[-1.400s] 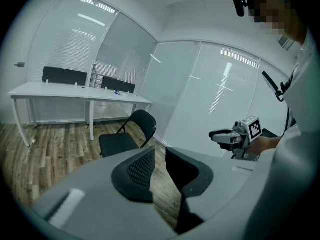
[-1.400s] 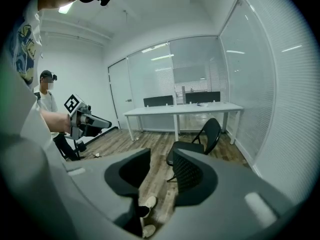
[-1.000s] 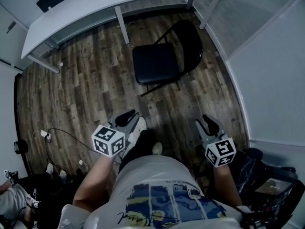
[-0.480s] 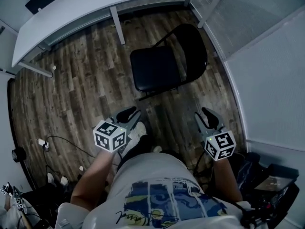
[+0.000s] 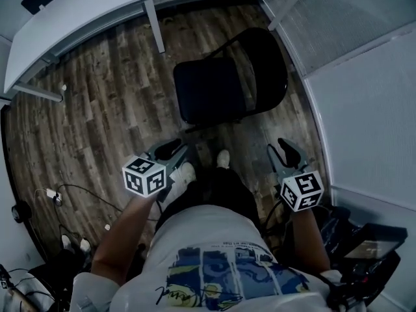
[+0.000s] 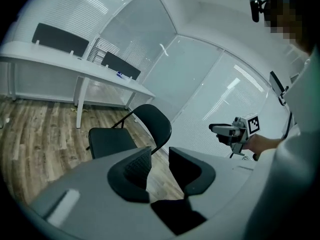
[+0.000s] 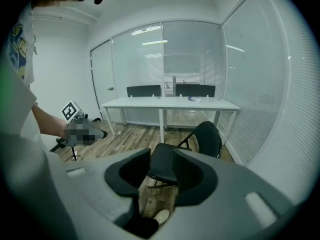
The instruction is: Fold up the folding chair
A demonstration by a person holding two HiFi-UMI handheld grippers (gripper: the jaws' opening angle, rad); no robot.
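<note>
Head view: 1 long white table (image 5: 97, 8) by the wall, the folding chair (image 5: 214, 90) standing open just before it. Left gripper (image 5: 170, 149) jaws are opening, nothing between; right gripper (image 5: 288, 151) jaws partly apart, empty. 1 shoe (image 5: 223, 158) between them, near the chair.

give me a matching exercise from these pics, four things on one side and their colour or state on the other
1 folding chair
2 table
3 floor
4 right gripper

a jaws apart, nothing between them
b brown wood planks
c black, standing unfolded
d white top and legs

Pairs: 1-c, 2-d, 3-b, 4-a
</note>
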